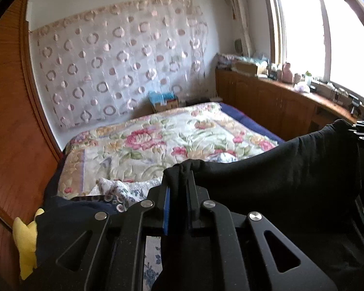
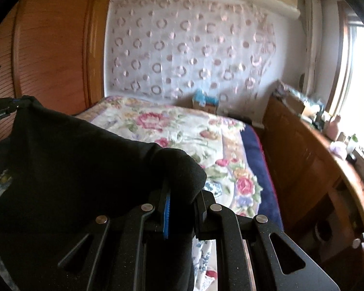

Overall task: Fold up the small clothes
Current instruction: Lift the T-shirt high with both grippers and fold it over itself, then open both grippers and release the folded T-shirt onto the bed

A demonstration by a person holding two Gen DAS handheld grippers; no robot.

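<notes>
A black garment (image 1: 279, 177) hangs stretched in the air between both grippers, above the bed. My left gripper (image 1: 180, 177) is shut on one bunched corner of it. My right gripper (image 2: 182, 181) is shut on the other corner, and the black garment (image 2: 72, 165) drapes over its fingers and hides the tips. The right gripper also shows at the right edge of the left wrist view (image 1: 362, 133), and the left gripper at the left edge of the right wrist view (image 2: 2, 111). The lower part of the garment hangs out of sight.
A bed with a floral quilt (image 1: 157, 145) lies ahead and below. More clothes, white patterned (image 1: 123, 189), dark navy (image 1: 68, 220) and yellow (image 1: 24, 240), lie at its near left. A wooden wardrobe (image 2: 48, 60) stands left, a cluttered wooden cabinet (image 2: 315, 165) under the window right.
</notes>
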